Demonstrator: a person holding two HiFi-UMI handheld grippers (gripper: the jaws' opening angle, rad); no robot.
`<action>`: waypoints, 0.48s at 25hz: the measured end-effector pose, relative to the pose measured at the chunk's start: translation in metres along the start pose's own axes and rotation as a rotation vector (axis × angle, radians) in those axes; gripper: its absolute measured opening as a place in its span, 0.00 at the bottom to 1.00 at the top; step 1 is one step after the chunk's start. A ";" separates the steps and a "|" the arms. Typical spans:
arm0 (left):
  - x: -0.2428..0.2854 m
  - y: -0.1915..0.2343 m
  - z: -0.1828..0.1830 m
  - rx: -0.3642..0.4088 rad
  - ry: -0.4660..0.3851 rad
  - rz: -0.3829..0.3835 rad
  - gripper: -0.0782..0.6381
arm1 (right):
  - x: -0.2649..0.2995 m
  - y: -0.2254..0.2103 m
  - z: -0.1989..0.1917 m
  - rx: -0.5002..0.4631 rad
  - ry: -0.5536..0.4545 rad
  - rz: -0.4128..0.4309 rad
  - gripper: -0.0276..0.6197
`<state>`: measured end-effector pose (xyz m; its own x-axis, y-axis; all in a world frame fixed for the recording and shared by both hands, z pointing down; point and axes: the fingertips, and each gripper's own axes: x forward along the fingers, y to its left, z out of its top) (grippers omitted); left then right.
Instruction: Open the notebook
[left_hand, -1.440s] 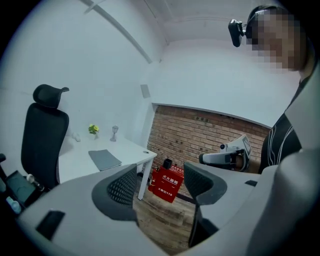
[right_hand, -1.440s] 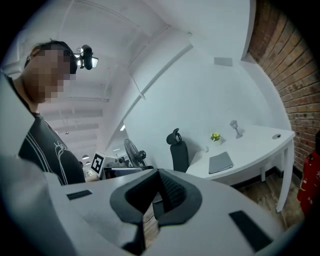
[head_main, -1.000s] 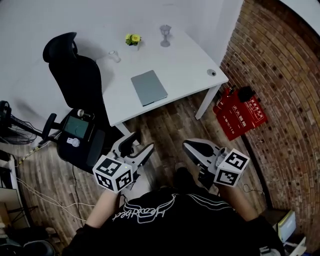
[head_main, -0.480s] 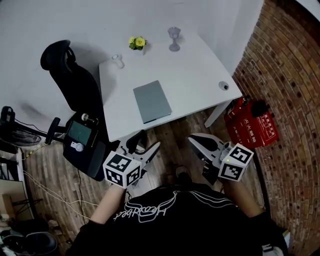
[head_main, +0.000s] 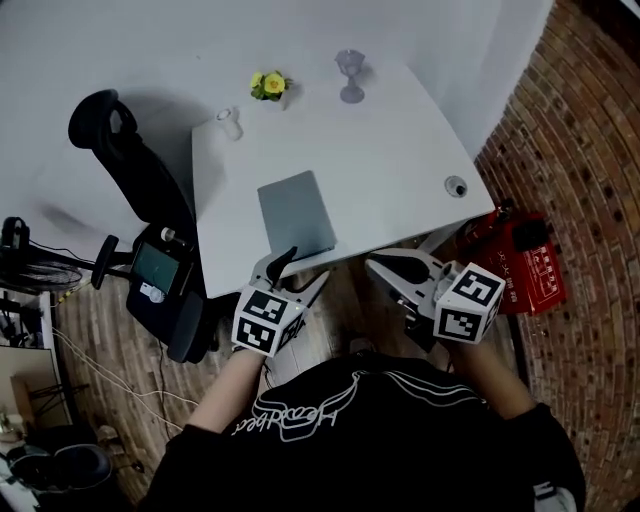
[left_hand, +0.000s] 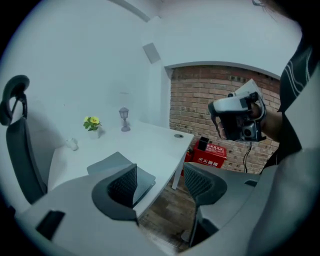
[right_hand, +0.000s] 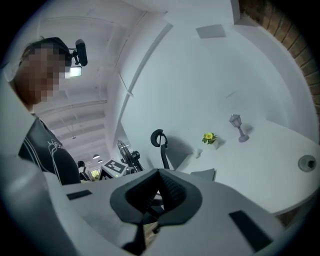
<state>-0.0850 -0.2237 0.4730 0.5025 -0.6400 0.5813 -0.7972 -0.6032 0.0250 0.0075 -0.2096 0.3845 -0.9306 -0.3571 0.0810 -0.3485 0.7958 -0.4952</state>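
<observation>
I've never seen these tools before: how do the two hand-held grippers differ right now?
The left hand-held gripper has its jaws apart; the right hand-held gripper has them together. The left sits nearer the closed notebook than the right. Both hold nothing.

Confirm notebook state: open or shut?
Shut. The notebook lies flat on the table with its grey cover down and no pages showing.

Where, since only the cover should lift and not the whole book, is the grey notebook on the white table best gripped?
Probably the cover's near corner, coming from the front edge of the table, where the open left claw hovers. The notebook lies flat and closed, so only its thin edges offer a pinch. Which long edge is the spine can't be told.
</observation>
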 end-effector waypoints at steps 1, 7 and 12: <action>0.008 0.001 -0.001 0.018 0.013 0.009 0.52 | 0.001 -0.003 0.001 -0.007 0.009 0.010 0.05; 0.043 0.008 -0.014 0.065 0.083 0.028 0.52 | 0.006 -0.014 0.004 -0.011 0.025 0.031 0.05; 0.063 0.013 -0.025 0.084 0.129 0.010 0.52 | 0.008 -0.027 0.004 0.013 0.027 0.008 0.05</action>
<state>-0.0719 -0.2602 0.5305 0.4437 -0.5829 0.6807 -0.7684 -0.6384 -0.0457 0.0097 -0.2355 0.3949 -0.9361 -0.3371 0.1001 -0.3395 0.7922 -0.5071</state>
